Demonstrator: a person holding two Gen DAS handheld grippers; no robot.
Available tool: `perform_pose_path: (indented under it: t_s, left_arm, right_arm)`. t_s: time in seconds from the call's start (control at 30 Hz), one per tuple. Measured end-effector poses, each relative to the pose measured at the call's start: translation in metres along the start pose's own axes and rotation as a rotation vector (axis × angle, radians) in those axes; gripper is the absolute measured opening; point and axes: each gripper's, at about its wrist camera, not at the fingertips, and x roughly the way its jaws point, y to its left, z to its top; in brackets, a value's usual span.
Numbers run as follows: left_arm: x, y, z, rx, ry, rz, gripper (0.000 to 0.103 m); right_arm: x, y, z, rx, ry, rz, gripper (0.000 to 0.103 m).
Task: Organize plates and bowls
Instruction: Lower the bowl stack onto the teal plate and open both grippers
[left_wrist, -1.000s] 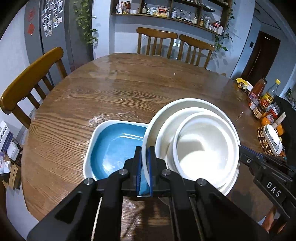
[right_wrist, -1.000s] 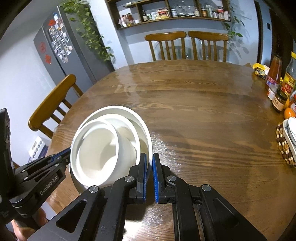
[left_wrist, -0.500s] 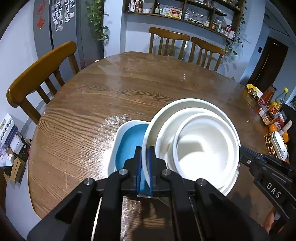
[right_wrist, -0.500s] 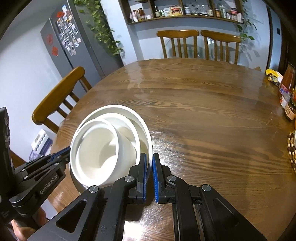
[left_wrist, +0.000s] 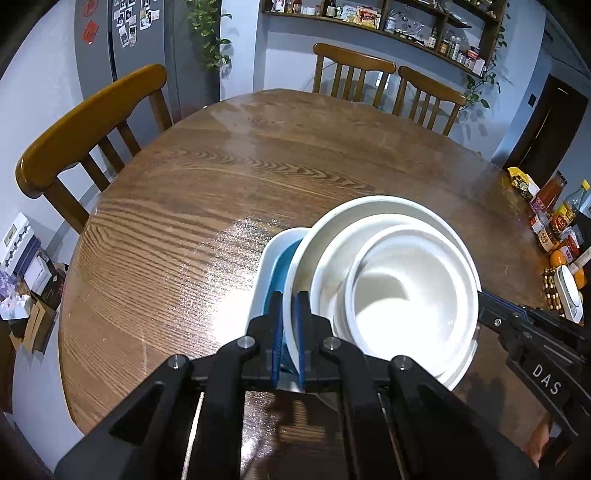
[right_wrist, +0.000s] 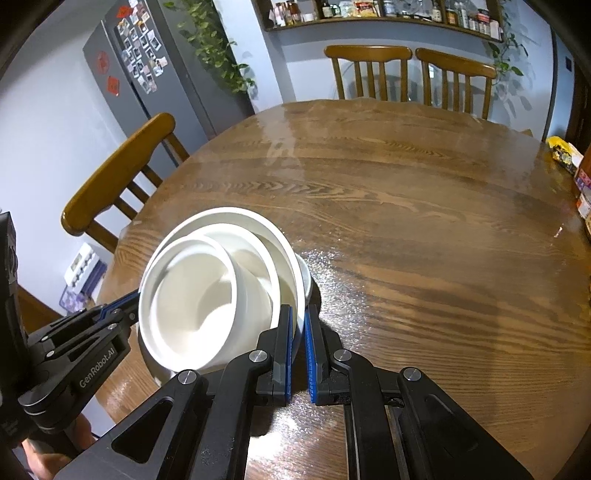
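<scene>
Both jaws clamped on white bowl stack (left_wrist: 399, 295) rims, overlapping blue dish (left_wrist: 271, 258) edge.

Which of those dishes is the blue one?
The squarish dish lying lowest, half hidden under the white stack. Its inside is blue with a white rim; the big bowl and the small bowl nested in it are all white.
</scene>
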Motion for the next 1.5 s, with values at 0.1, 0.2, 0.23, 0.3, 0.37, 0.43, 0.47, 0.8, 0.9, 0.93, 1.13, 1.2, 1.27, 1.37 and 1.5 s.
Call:
perform_pose_path:
  t_s: [0.1, 0.2, 0.23, 0.3, 0.37, 0.43, 0.47, 0.8, 0.9, 0.93, 1.13, 1.2, 1.27, 1.37, 1.5]
  left_arm:
    - [0.003, 0.002, 0.001, -0.002, 0.008, 0.000, 0.001]
    - [0.007, 0.002, 0.002, 0.000, 0.018, 0.001, 0.001]
    - [0.008, 0.002, 0.002, -0.001, 0.022, 0.001, 0.001]
    - [0.011, 0.003, 0.003, -0.001, 0.029, 0.000, 0.001]
    - [0.014, 0.005, 0.003, -0.001, 0.037, 0.000, 0.001]
    - [0.016, 0.005, 0.003, -0.001, 0.043, 0.001, 0.002]
    - [0.017, 0.005, 0.003, -0.001, 0.046, 0.002, 0.002]
    - [0.022, 0.005, 0.007, 0.009, 0.046, 0.000, 0.002]
    - [0.023, 0.004, 0.009, 0.015, 0.047, 0.000, 0.002]
    - [0.023, 0.003, 0.009, 0.017, 0.047, 0.000, 0.002]
    - [0.026, 0.003, 0.012, 0.017, 0.047, -0.008, 0.002]
    - [0.027, 0.004, 0.013, 0.016, 0.046, -0.009, 0.002]
    - [0.027, 0.002, 0.012, 0.017, 0.042, -0.005, 0.002]
    - [0.028, 0.001, 0.014, 0.018, 0.035, -0.001, 0.002]
    - [0.030, 0.002, 0.015, 0.019, 0.026, 0.005, 0.002]
  right_arm:
    - [0.004, 0.001, 0.001, 0.002, 0.009, 0.001, 0.011]
    - [0.007, 0.001, 0.002, 0.003, 0.017, -0.003, 0.011]
    - [0.009, 0.001, 0.002, 0.005, 0.020, -0.005, 0.011]
    - [0.011, 0.001, 0.003, 0.009, 0.026, -0.005, 0.011]
    - [0.013, 0.001, 0.003, 0.009, 0.033, -0.007, 0.011]
    - [0.016, 0.001, 0.003, 0.009, 0.039, -0.011, 0.011]
    - [0.017, 0.001, 0.003, 0.009, 0.043, -0.011, 0.011]
    - [0.025, 0.001, 0.007, 0.018, 0.060, -0.014, 0.011]
    - [0.027, 0.000, 0.009, 0.021, 0.066, -0.014, 0.011]
    - [0.028, -0.001, 0.009, 0.027, 0.069, -0.013, 0.011]
    - [0.028, -0.002, 0.012, 0.044, 0.071, -0.007, 0.011]
    - [0.029, -0.003, 0.013, 0.053, 0.069, -0.007, 0.011]
    - [0.030, -0.004, 0.014, 0.056, 0.065, -0.010, 0.011]
    - [0.032, -0.006, 0.016, 0.069, 0.059, -0.002, 0.011]
    - [0.033, -0.008, 0.017, 0.077, 0.048, 0.005, 0.011]
